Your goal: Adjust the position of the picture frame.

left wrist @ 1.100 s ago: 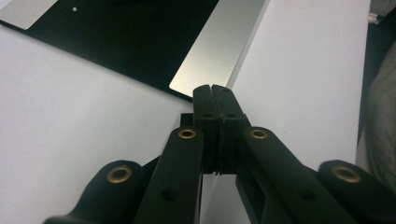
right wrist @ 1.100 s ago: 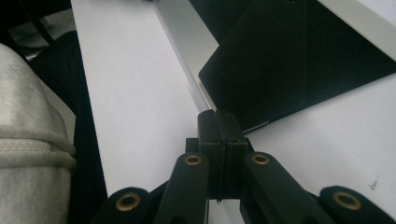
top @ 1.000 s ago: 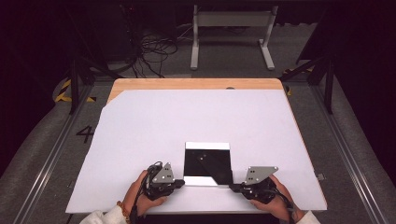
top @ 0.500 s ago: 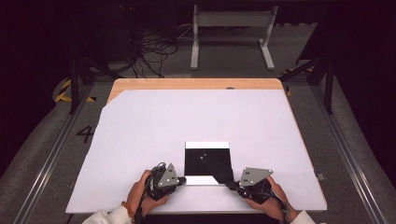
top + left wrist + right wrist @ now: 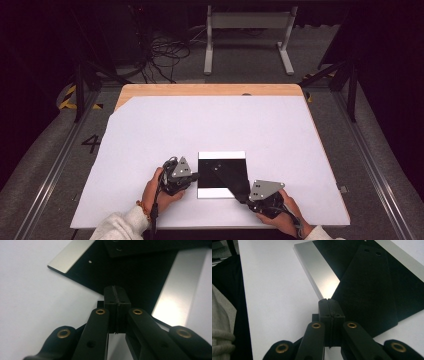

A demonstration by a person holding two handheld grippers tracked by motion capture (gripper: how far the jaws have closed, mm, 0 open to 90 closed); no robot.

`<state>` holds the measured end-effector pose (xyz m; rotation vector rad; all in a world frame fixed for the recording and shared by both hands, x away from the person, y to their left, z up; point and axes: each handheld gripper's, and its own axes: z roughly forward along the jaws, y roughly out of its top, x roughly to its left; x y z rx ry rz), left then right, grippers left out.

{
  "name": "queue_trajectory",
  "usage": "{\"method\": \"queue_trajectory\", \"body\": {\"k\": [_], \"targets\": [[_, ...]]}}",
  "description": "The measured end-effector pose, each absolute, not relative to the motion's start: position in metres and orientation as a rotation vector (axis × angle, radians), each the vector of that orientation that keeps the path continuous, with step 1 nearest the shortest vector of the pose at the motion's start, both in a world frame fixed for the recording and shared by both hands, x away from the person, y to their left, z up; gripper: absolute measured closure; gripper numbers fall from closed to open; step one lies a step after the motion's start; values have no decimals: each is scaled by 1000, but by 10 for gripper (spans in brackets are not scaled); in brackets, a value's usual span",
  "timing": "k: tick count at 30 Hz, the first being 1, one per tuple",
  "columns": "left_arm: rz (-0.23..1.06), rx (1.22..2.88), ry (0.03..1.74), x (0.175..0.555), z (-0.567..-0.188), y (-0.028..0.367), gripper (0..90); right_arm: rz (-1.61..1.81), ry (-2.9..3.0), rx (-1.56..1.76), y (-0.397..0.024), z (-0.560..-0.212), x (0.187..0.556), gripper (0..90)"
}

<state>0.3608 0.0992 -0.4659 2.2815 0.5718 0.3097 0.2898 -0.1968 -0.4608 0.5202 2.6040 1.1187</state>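
Black on black is what we face nearest us: both tongs are shut tight with nothing between the pads, the left tongs (image 5: 192, 176) at the left edge of the black plate (image 5: 220, 172) and the right tongs (image 5: 243, 192) at its near right corner. The plate lies flat on the white counter (image 5: 150, 130), near the front edge, with silvery strips (image 5: 71, 256) along two sides and a darker, tapered black piece (image 5: 367, 290) lying across it. We judge the work to be at the approach — the tips are lined up at the plate, nothing gripped yet. Next, we think the tongs must open and get a thin edge between the pads, or nudge it with closed tips; the low profile will make that fiddly. Whether the tips touch the plate we cannot tell, and the tapered piece's outline is hard to trace against it. Farther off, the floor cables (image 5: 165, 52) and a grey stand (image 5: 247, 37) sink into darkness.
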Motion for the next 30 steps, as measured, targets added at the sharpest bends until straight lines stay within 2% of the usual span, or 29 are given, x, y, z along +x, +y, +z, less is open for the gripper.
{"method": "queue_trajectory", "body": {"k": [4,17,30], "targets": [[263,2261,603,372,-466,102,899,1109,2597,511,-188,-461,288,900],[237,2256,623,386,-465,101,899,1086,2576,477,-158,-463,287,900],[265,2250,643,397,-465,94,898,1066,2550,502,-158,-463,295,900]]}}
